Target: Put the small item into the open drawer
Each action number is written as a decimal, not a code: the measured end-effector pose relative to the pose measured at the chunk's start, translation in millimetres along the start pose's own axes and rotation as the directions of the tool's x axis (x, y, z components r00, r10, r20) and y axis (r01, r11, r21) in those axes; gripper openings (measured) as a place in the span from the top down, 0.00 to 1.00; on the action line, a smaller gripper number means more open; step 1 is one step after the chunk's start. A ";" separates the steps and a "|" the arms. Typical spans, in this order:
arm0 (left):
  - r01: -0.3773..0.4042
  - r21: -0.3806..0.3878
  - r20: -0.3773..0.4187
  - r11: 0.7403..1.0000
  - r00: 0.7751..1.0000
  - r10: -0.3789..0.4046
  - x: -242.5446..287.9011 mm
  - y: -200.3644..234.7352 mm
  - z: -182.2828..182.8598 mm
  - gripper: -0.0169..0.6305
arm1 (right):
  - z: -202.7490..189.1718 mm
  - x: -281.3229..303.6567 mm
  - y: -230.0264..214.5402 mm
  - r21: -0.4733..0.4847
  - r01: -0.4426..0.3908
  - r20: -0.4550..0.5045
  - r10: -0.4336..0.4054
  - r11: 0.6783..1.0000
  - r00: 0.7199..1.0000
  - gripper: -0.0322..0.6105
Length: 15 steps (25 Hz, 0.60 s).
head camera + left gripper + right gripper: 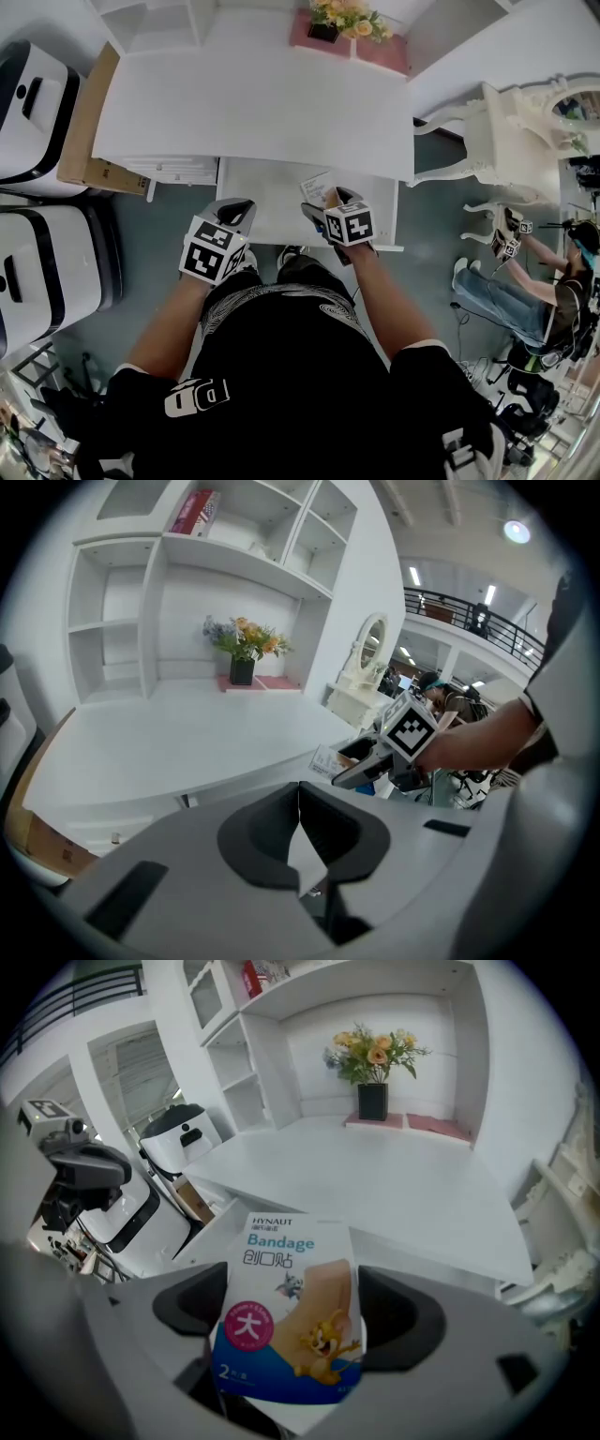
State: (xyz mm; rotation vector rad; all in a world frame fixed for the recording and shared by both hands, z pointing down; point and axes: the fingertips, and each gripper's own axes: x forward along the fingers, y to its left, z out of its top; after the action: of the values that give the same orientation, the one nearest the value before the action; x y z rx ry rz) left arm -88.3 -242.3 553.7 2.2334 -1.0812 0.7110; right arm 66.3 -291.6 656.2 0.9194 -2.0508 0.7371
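Observation:
A white drawer (267, 202) stands pulled out under the white desk (253, 103). My right gripper (328, 200) hovers over the drawer's right part, shut on a small flat bandage packet (317, 184). In the right gripper view the packet (286, 1312), white and blue with a cartoon print, stands between the jaws, and the drawer (220, 1227) lies below to the left. My left gripper (236, 208) sits at the drawer's left front, its jaws touching with nothing between them (298, 803). From the left gripper view the right gripper (394, 747) and packet (328, 759) show at the right.
A flower pot (342, 19) on a pink mat stands at the desk's back, under shelves (187, 564). Two white appliances (42, 262) and a cardboard box (84, 122) are on the left. An ornate white vanity table (506, 122) and a seated person (534, 281) are on the right.

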 end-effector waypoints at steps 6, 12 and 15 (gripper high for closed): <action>0.002 -0.010 -0.024 1.000 1.000 -0.002 5.6 -2.7 -8.1 0.95 | -25.8 27.7 0.9 -0.188 0.000 -0.094 -0.018 0.982 0.995 0.28; 0.000 -0.031 -0.036 1.000 0.999 -0.001 9.3 -4.8 -10.8 0.95 | -42.4 51.3 -0.2 -0.323 -0.036 -0.179 -0.024 0.946 0.983 0.28; -0.009 -0.042 -0.037 0.999 0.999 0.008 10.7 -4.5 -10.2 0.95 | -47.1 63.8 -2.6 -0.406 -0.063 -0.223 -0.032 0.912 0.974 0.28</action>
State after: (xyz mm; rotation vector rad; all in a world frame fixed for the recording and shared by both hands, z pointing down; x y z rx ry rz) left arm -81.0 -238.8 566.9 2.1727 -1.0785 0.7235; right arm 58.2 -281.4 734.6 0.5508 -1.9079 0.3702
